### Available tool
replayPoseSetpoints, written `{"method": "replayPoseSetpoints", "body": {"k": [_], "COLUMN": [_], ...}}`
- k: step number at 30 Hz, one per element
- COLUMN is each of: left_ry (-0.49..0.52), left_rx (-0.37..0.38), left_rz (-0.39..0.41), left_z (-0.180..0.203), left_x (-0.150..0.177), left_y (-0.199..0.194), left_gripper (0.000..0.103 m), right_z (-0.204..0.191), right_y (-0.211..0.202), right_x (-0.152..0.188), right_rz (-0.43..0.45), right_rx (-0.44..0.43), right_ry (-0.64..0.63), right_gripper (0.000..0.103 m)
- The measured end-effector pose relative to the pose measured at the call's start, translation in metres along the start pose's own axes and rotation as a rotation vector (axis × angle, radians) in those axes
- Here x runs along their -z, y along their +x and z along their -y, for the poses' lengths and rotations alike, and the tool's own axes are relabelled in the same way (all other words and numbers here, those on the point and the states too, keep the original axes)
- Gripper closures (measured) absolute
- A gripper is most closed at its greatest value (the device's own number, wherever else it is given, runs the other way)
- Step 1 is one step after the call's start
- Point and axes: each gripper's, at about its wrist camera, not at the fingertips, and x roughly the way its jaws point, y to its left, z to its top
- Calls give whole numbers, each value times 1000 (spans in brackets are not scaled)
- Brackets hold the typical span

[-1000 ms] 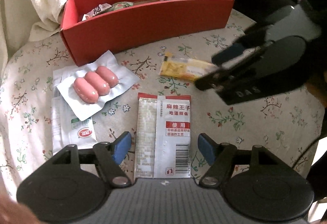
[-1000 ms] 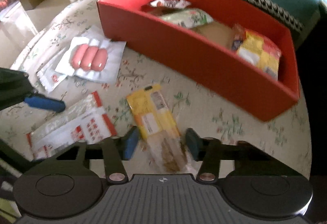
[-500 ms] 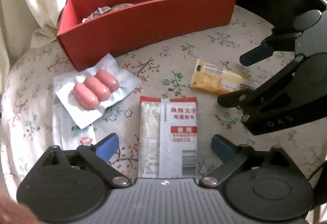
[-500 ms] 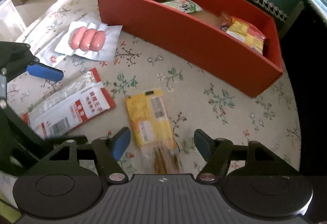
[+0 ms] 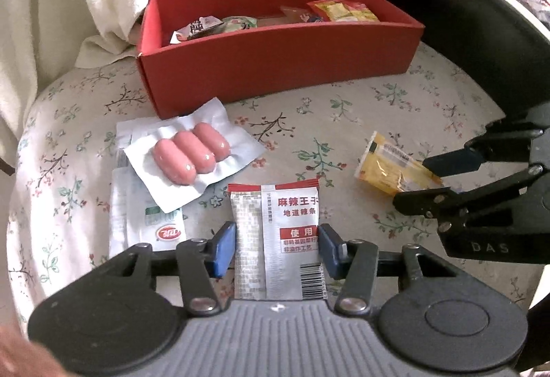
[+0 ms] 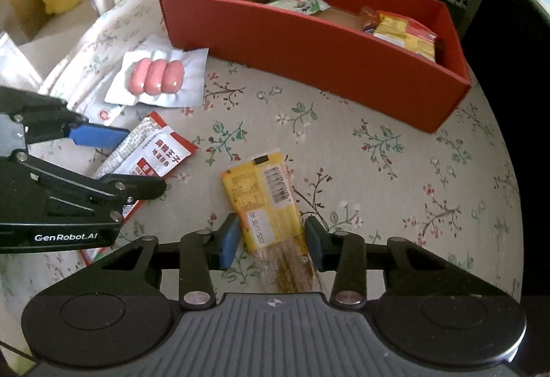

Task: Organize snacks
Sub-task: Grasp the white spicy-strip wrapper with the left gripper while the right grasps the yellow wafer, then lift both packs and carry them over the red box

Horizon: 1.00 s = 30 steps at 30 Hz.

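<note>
Left wrist view: left gripper (image 5: 276,248) fingers just closed onto red-and-white foil spicy-strip sachet (image 5: 276,239), flat on floral-cloth worktop (image 5: 378,109). Right gripper (image 6: 271,239) fingers likewise closed, gripping yellow plastic snack packet (image 6: 264,198) by its edges (both probably bound for red cardboard box (image 6: 309,50), already part-filled).
</note>
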Motion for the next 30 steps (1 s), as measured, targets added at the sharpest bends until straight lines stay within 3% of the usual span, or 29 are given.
{"method": "replayPoseSetpoints", "body": {"k": [12, 20, 30], "left_ry": [-51, -20, -19], "left_rx": [35, -10, -47], "left_rz": [100, 132, 184], "left_z": [-5, 0, 0], "left_x": [-6, -14, -23], "left_y": [-20, -18, -22], "left_gripper": [60, 60, 60], "right_z": [11, 17, 24], "right_y": [-17, -17, -33], "right_x": [-4, -12, -20], "right_rz": [90, 118, 221], "right_rx": [-6, 5, 29], "right_ry": [111, 133, 157], "right_gripper": [56, 56, 58]}}
